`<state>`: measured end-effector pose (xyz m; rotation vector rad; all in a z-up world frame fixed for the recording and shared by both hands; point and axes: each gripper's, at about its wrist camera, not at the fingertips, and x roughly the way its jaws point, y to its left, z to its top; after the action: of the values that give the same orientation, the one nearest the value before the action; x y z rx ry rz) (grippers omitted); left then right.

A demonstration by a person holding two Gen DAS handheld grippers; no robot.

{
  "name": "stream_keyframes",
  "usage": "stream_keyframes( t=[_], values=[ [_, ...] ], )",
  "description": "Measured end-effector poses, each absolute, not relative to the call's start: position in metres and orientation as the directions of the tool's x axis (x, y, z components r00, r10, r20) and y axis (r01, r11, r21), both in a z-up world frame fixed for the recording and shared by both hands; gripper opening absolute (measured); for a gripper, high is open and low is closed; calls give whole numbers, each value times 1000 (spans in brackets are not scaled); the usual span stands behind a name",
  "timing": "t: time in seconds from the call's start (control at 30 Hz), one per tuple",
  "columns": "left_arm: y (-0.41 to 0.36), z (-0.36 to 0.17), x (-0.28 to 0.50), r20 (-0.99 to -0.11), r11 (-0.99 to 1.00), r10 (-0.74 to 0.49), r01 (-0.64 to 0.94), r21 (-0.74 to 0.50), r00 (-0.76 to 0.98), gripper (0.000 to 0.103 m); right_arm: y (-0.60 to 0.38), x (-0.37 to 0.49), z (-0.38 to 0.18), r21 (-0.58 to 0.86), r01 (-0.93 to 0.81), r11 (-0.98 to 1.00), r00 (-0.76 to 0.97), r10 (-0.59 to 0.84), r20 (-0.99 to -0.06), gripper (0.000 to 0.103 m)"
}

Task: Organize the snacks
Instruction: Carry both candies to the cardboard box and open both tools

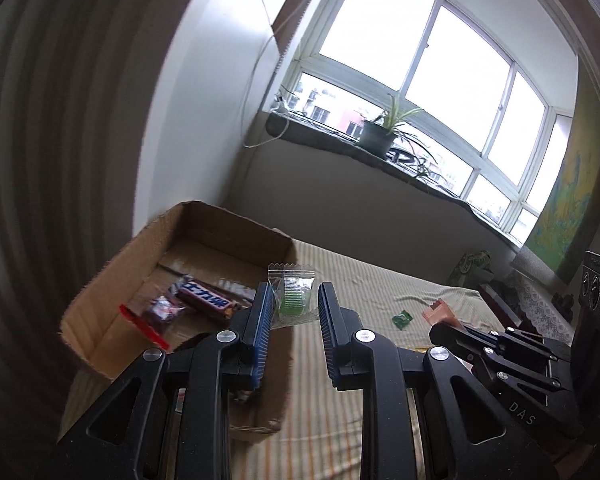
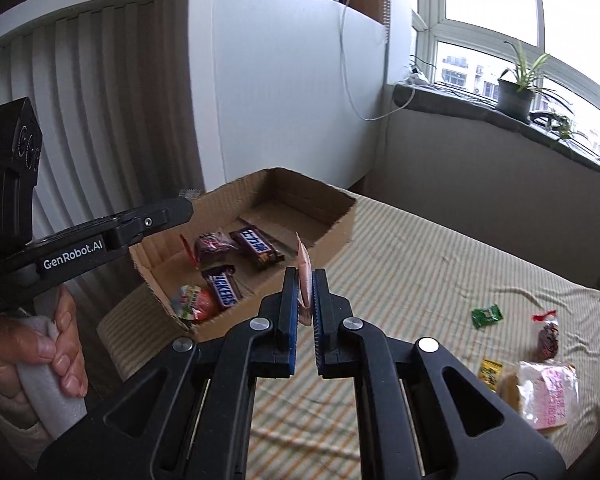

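Loose snacks lie on the bed (image 2: pixel 420 264) well to the right of the cardboard box (image 2: pixel 342 222): a small green packet (image 2: pixel 487 315), a clear bag of dark sweets with a red tie (image 2: pixel 547 336), a yellow packet (image 2: pixel 491 373) and a pale bag with pink print (image 2: pixel 550 394). Between them and the box the striped cover is bare and a little rumpled.

Behind the box stands a white wall panel with a cable hanging down it, and to its right a long windowsill carries a potted plant (image 2: pixel 516 92) under bright panes.

In the box lie two Snickers bars (image 2: pixel 223 286), one nearer the front and one (image 2: pixel 256 249) further back, a dark wrapped sweet (image 2: pixel 212 245) beside them, and a round red-and-white pack (image 2: pixel 194 304) at the near end.

The left claw (image 1: pixel 291 307) hangs over the box's right wall with its fingers set wide apart; a clear packet with a green sweet (image 1: pixel 291 295) shows between them, and I cannot tell whether either finger touches it. The right claw (image 2: pixel 306 294), just in front of the box's near right side, is nearly closed, pinching a thin pink-and-white packet (image 2: pixel 303 270) that stands upright between its pads.
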<state>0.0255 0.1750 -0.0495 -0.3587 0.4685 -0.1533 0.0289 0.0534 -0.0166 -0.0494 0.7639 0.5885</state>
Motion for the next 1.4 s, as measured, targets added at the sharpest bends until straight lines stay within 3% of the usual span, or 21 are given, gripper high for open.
stream_keyframes(
  t=[0.2, 0.57, 0.6, 0.63, 0.67, 0.7, 0.73, 1.4],
  values=[
    [222, -60, 19, -438, 923, -131, -51, -381, 889, 22, 107, 39, -17, 189, -600, 778, 522, 559, -644, 6],
    [225, -77, 38, -478, 920, -148, -57, -389, 866, 25, 143, 88, -18, 168, -649, 742, 503, 584, -637, 10],
    [227, -78, 39, -484, 918, -149, -62, -392, 862, 33, 145, 92, -20, 164, -648, 744, 504, 580, -640, 19],
    [228, -79, 41, -488, 916, -151, -64, -396, 859, 41, 146, 95, -20, 169, -647, 744, 505, 584, -636, 34],
    [229, -80, 41, -490, 915, -147, -70, -397, 859, 61, 147, 97, -18, 177, -649, 740, 504, 592, -629, 44],
    [231, -80, 41, -485, 914, -138, -78, -398, 863, 72, 146, 97, -16, 177, -650, 739, 511, 598, -618, 58],
    [232, -79, 39, -480, 913, -127, -86, -399, 868, 72, 143, 97, -12, 173, -645, 744, 527, 598, -604, 60],
    [229, -55, 20, -452, 919, -81, -108, -379, 888, 72, 102, 67, 27, 192, -603, 774, 605, 601, -523, 60]
  ],
)
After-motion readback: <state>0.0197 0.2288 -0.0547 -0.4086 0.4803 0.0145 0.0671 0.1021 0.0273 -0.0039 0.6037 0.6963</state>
